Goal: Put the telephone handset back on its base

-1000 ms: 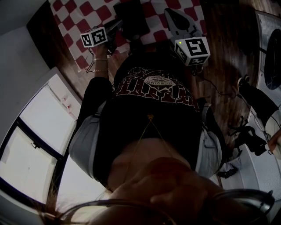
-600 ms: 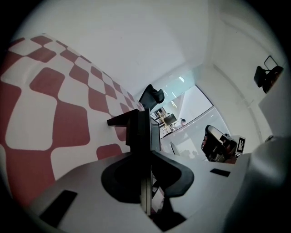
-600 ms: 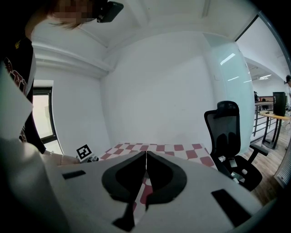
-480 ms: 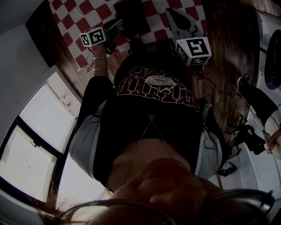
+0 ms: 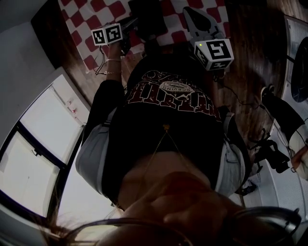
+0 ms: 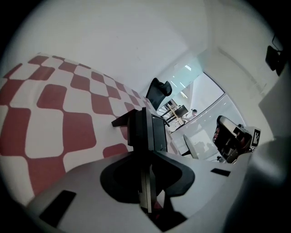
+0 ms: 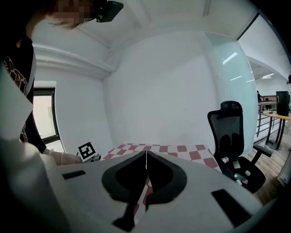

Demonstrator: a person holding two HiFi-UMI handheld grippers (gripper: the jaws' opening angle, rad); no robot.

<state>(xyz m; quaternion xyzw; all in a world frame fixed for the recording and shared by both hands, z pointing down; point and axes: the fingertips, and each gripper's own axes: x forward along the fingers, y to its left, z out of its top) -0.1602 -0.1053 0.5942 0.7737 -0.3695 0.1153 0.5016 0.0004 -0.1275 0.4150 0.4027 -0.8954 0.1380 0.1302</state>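
On the red-and-white checked cloth (image 5: 91, 19) lies the black telephone (image 5: 144, 19); in the head view I cannot tell handset from base. My left gripper (image 5: 131, 23) reaches its left edge. In the left gripper view a flat black handset (image 6: 145, 127) stands on edge between the jaws of the left gripper (image 6: 146, 150), which grip it; they have just been opening a little. My right gripper (image 5: 187, 13) hovers to the right of the phone. In its own view the right gripper (image 7: 146, 166) is shut, with nothing between its jaws.
A black office chair (image 7: 232, 132) stands beyond the table's right end, against a white wall. Dark wood (image 5: 250, 72) with loose cables (image 5: 231, 91) runs right of the cloth. Another person's leg and shoe (image 5: 281, 108) are at the far right.
The left gripper has tilted slightly, so its marker cube shows two faces. The whole head view has shifted a little. The right gripper has kept still.
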